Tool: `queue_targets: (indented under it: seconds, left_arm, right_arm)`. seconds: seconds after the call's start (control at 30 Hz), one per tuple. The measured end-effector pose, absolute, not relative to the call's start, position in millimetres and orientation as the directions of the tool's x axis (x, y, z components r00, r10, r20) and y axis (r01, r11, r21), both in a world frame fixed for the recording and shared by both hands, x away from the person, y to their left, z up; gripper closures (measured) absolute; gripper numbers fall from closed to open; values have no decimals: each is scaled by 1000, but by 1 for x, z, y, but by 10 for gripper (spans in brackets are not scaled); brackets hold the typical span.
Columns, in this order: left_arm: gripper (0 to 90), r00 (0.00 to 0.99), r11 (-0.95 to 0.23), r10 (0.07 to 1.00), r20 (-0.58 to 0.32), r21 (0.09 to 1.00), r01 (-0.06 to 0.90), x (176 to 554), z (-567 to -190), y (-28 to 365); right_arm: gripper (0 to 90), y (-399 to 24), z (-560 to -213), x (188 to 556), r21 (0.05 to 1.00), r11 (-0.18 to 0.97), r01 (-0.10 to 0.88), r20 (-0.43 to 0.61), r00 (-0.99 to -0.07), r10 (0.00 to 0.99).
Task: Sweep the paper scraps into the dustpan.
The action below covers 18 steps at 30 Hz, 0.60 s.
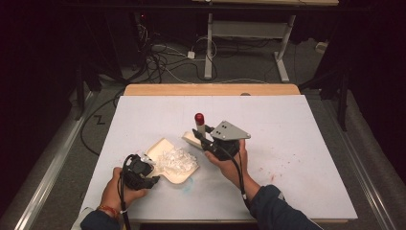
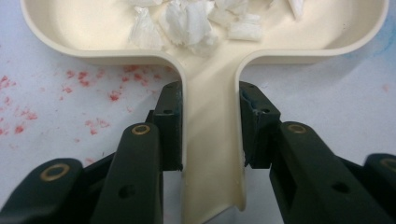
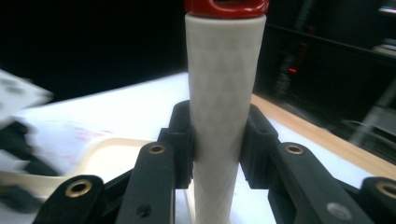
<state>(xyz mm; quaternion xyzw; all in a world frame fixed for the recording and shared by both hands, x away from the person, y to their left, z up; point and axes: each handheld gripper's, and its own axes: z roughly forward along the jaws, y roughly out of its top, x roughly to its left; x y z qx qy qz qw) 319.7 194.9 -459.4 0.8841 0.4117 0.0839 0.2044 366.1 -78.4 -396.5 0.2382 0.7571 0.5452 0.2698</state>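
On the white table [image 1: 287, 143], the left gripper [image 2: 210, 126] is clamping the handle of the cream dustpan [image 2: 212, 154] holding white scraps [image 2: 187, 23], while at its 2 o'clock the right gripper [image 3: 218, 140] is squeezing the white brush handle [image 3: 222, 93] with a red cap [image 3: 226, 4].

A dark room is seen at the top of the frame. Cables [image 1: 163, 60] are strewn on the grey floor [image 1: 249, 67] beside white desk legs [image 1: 208, 45].

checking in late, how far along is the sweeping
Done: a heap of white scraps already lies in the dustpan.
In hand: the left gripper clamps the dustpan's handle, the right gripper holds the brush upright by its handle.
Left: red specks on the table; whether those count, I cannot tell.
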Motion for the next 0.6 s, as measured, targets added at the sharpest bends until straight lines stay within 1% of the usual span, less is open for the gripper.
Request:
queue_targets:
  seconds: [0.03,0.13,0.3,0.4,0.6]
  left_arm:
    - [633,647,-577,763,-19,431,694,320,-459,195]
    - [633,647,-578,762,-19,430,693,319,-459,195]
    - [633,646,-577,763,-19,430,694,320,-459,195]
    - [633,645,-575,764,-21,432,695,319,-459,195]
    - [632,644,-572,764,-27,433,697,320,-459,195]
  right_arm:
    - [703,-71,-396,359,958,278,67,-125,-778,616]
    - [703,-63,-395,351,962,265,71,-98,-813,573]
    - [703,-59,-388,346,967,250,52,-95,-835,542]
    - [703,-58,-379,347,968,249,11,-136,-815,563]
    - [702,-61,-370,359,971,240,7,-137,-806,576]
